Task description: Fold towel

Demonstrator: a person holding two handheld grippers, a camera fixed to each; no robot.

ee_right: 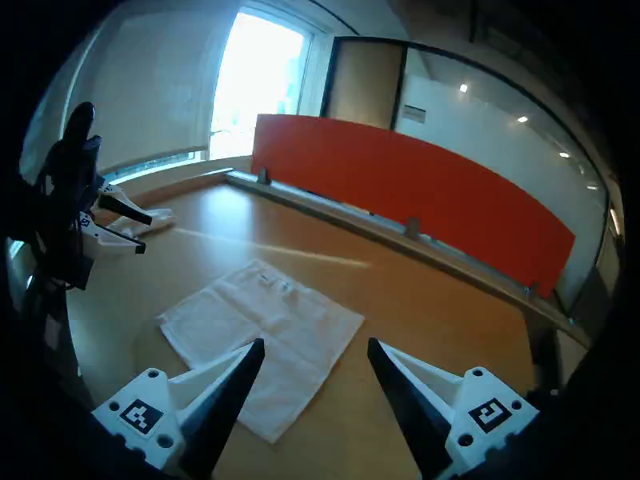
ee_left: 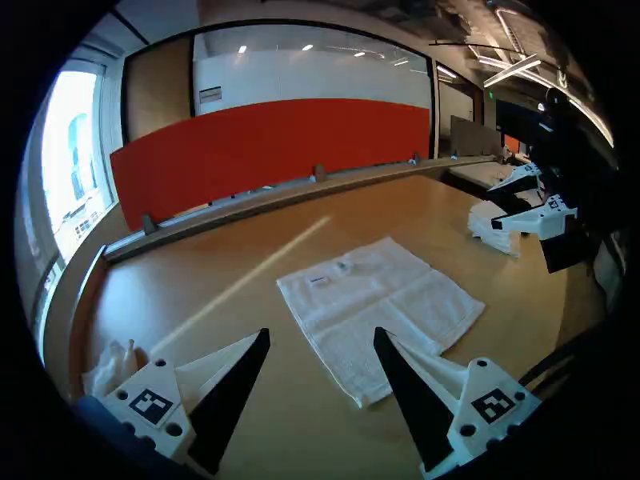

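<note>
Nearest to us in the left gripper view, the left tongs (ee_left: pixel 318 333) reach up from the bottom edge. Their two dark fingers are spread wide, released, with nothing between them. We see the white towel (ee_left: pixel 376 304) lying flat on the wooden tabletop (ee_left: pixel 400 208) just beyond those fingers. The towel's near edge passes behind the finger on the view's right side, and we cannot tell whether the two touch. A small tag (ee_left: pixel 320 280) sits near the towel's far-left edge. Left of the towel and close to us, a crumpled white cloth (ee_left: pixel 108 372) rests by the tabletop's edge. Right of the towel and farther off, we see the right tongs (ee_left: pixel 496 206), fingers parted, with a second white cloth (ee_left: pixel 500 240) just behind them. Beyond the towel, an orange divider (ee_left: pixel 272 152) runs along the tabletop's far side.

Nearest to us in the right gripper view, the right tongs (ee_right: pixel 314 344) rise from the bottom edge, fingers wide apart and empty. The towel (ee_right: pixel 264 320) lies flat just ahead, and its near part runs behind the finger on the view's left side. Left of the towel and farther off, the left tongs (ee_right: pixel 146 234) point toward it with fingers parted, the crumpled white cloth (ee_right: pixel 156 216) just behind them. Beyond the towel stands the orange divider (ee_right: pixel 416 192), with a bright window (ee_right: pixel 256 80) beyond it to the left.
</note>
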